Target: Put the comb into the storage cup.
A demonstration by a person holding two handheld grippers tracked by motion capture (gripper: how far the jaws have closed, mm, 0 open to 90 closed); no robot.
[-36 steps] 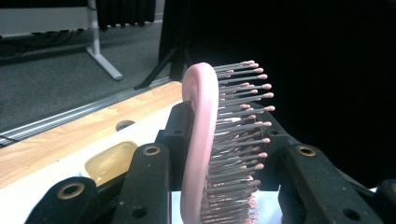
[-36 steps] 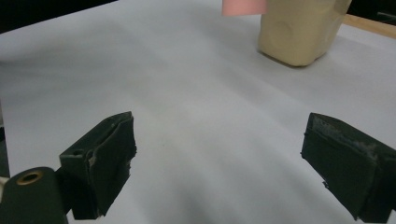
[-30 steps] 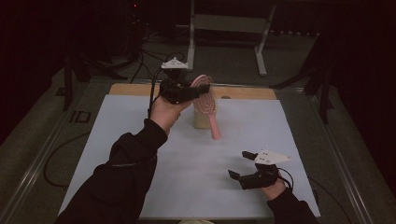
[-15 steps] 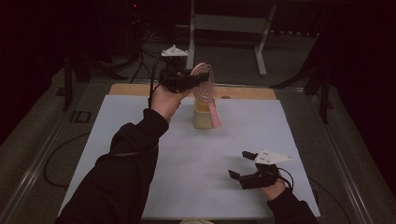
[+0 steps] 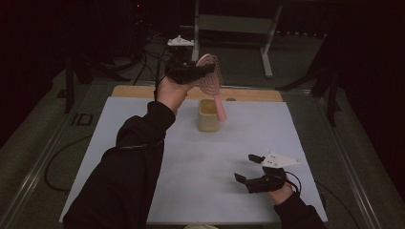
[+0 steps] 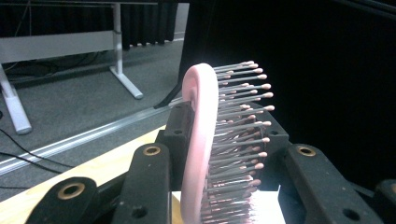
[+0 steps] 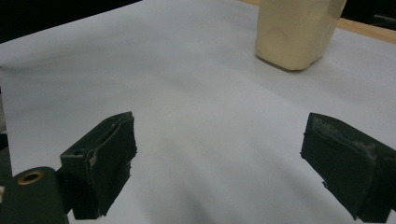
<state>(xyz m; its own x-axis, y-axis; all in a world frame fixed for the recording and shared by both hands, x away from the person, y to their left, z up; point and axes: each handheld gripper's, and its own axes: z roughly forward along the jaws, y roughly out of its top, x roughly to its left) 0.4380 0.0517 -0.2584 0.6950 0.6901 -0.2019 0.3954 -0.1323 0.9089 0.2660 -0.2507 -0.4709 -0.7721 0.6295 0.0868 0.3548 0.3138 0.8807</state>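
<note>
Three views, one after another:

High view, left gripper [image 5: 203,71]: I see it raised at about 12 o'clock over the far half of the table [image 5: 143,143], its jaws clamped on the head of the pink hairbrush [image 5: 211,78].
High view, hairbrush: the head is up in the jaws and the handle hangs down toward 5 o'clock, its tip at the rim of the beige cup [image 5: 208,115]; I can't tell whether it touches the rim or is just inside.
High view, right gripper [image 5: 249,168]: I hold it low near 5 o'clock, well apart from the cup, jaws spread and empty.

Left gripper view, hairbrush [image 6: 201,154]: the pink head stands edge-on between the two black jaws, which squeeze it from both sides, bristles [image 6: 243,116] pointing toward 3 o'clock.

Right gripper view, right gripper [image 7: 219,158]: its jaws stand wide apart with nothing between them, bare white table [image 7: 163,70] below.
Right gripper view, cup [image 7: 296,32]: it stands upright at 1 o'clock, well beyond the jaws.

Progress: I judge the brush is picked up and lined up handle-down over the cup; lowering it in and releasing is left.
</note>
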